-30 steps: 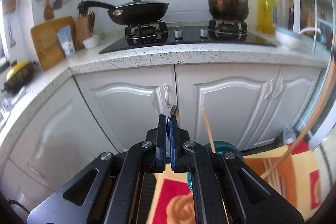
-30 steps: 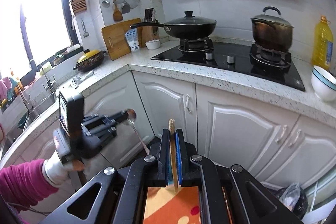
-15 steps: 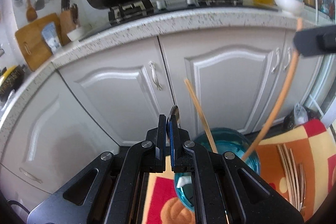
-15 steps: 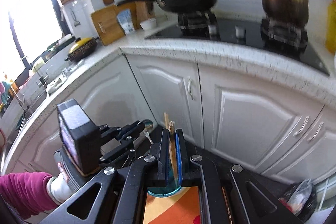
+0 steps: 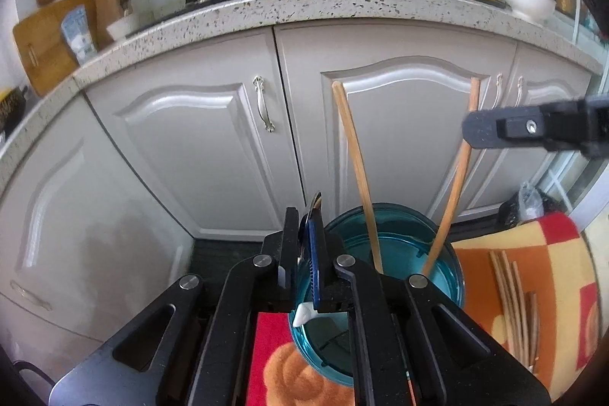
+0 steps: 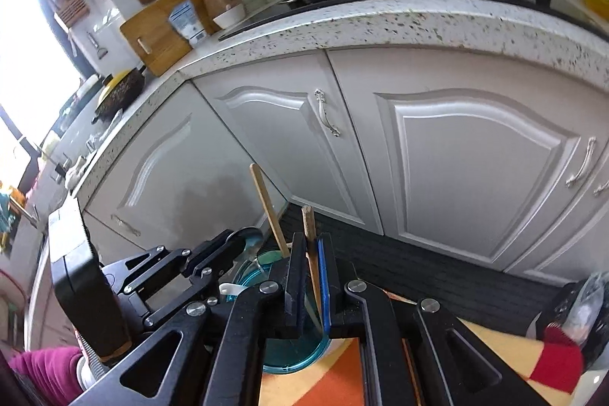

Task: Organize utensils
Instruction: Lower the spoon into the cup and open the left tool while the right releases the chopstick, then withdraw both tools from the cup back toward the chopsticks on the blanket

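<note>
A blue glass jar [image 5: 403, 246] stands on a patterned mat below both grippers. My left gripper [image 5: 304, 215] holds a metal spoon [image 5: 316, 202] upright at the jar's near rim. Its jaws are opening slightly, with the spoon still between the pads. My right gripper [image 6: 312, 242] is shut on a wooden chopstick [image 6: 309, 223]; the lower end of that chopstick [image 5: 455, 189] reaches into the jar. A second chopstick [image 5: 356, 162] leans free inside the jar. In the right wrist view the left gripper [image 6: 236, 240] hangs over the jar [image 6: 289, 354].
Several loose chopsticks [image 5: 510, 292] lie on the orange and red mat [image 5: 540, 246] right of the jar. A small white piece [image 5: 304, 314] shows at the jar's near rim. White cabinet doors [image 5: 399, 124] and a speckled counter edge [image 5: 342, 2] stand close behind.
Both grippers have come down toward the blue jar. The right gripper's chopstick has swung in from the right, and its lower end now sits in the jar.
</note>
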Motion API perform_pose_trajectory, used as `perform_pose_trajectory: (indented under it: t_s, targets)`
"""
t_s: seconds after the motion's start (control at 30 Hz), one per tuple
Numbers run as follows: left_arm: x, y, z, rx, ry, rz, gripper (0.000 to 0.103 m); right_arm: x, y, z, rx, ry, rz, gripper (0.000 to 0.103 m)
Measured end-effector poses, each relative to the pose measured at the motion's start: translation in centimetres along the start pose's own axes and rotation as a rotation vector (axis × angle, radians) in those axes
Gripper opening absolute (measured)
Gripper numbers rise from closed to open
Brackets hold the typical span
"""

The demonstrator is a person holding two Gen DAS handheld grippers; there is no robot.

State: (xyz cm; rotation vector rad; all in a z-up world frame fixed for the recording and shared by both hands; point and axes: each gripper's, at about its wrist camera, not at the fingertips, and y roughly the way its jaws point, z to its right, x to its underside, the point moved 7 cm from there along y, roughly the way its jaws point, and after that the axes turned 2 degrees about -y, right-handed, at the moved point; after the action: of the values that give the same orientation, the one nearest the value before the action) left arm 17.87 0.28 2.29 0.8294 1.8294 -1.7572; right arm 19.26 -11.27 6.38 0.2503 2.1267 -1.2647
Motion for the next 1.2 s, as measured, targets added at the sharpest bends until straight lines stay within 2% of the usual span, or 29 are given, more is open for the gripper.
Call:
perform_pose_trajectory:
  t_s: [0.03, 0.07, 0.1, 0.13, 0.17, 0.23, 0.3, 0.37, 0.43, 0.9, 1.2]
  targets:
    - [0.0, 0.0, -0.1, 0.007, -0.009, -0.006, 0.003, 0.1, -0.1, 0.0, 0.004, 0.001, 0.002, 0.008]
    - [0.1, -0.1, -0.1, 0.009, -0.013, -0.009, 0.003, 0.2, -0.3, 0.0, 0.008, -0.001, 0.004, 0.015]
    - [0.1, -0.1, 0.0, 0.013, -0.015, -0.012, 0.003, 0.2, -0.5, 0.0, 0.006, -0.001, 0.007, 0.029]
    - [0.2, -0.2, 0.1, 0.017, -0.017, -0.015, 0.003, 0.2, -0.6, -0.1, 0.004, 0.002, 0.009, 0.035]
    - [0.3, -0.2, 0.2, 0.018, -0.017, -0.016, 0.003, 0.3, -0.8, -0.1, -0.001, 0.008, 0.013, 0.037]
    - [0.5, -0.3, 0.4, 0.022, -0.018, -0.023, 0.004, 0.5, -1.0, -0.1, -0.002, 0.011, 0.013, 0.037]
    - [0.6, -0.6, 0.5, 0.034, -0.025, -0.027, 0.011, 0.9, -1.2, 0.0, 0.004, 0.012, 0.007, 0.037]
    - [0.6, -1.1, 0.5, 0.035, -0.029, -0.019, 0.025, 1.3, -1.1, 0.2, 0.007, 0.018, -0.003, 0.037]
    - [0.5, -1.7, 0.5, 0.043, -0.036, -0.007, 0.034, 1.8, -1.4, 0.2, 0.013, 0.020, -0.006, 0.037]
    - [0.6, -6.2, 0.9, 0.071, -0.063, 0.036, 0.034, 4.6, -4.1, -1.4, 0.017, 0.015, 0.009, 0.039]
    - [1.5, -8.7, 2.5, 0.127, -0.096, 0.039, 0.034, 6.2, -7.4, -2.0, 0.122, 0.032, 0.098, 0.041]
